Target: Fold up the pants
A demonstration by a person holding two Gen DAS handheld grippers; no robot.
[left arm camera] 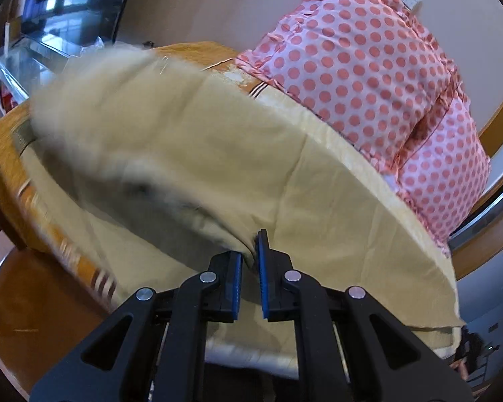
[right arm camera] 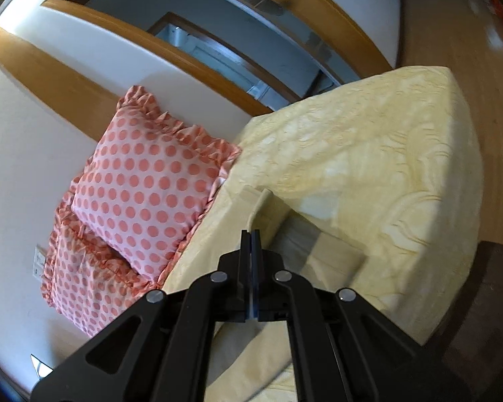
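Observation:
The pants (left arm camera: 191,154) are pale beige cloth spread over a bed, blurred at the far left in the left wrist view. My left gripper (left arm camera: 249,251) is shut on a bunched fold of the pants between its blue pads. In the right wrist view my right gripper (right arm camera: 250,238) is shut on a thin edge of the pants (right arm camera: 261,207), which rises just beyond the fingertips. The rest of the pants is hard to tell apart from the cream bedspread (right arm camera: 369,154).
Two pink pillows with coral dots (left arm camera: 362,77) (right arm camera: 144,187) lie against the white wall at the bed's head. An orange blanket (left arm camera: 198,50) edges the bed. A wooden floor (right arm camera: 469,33) and a wooden door frame (right arm camera: 184,57) lie beyond.

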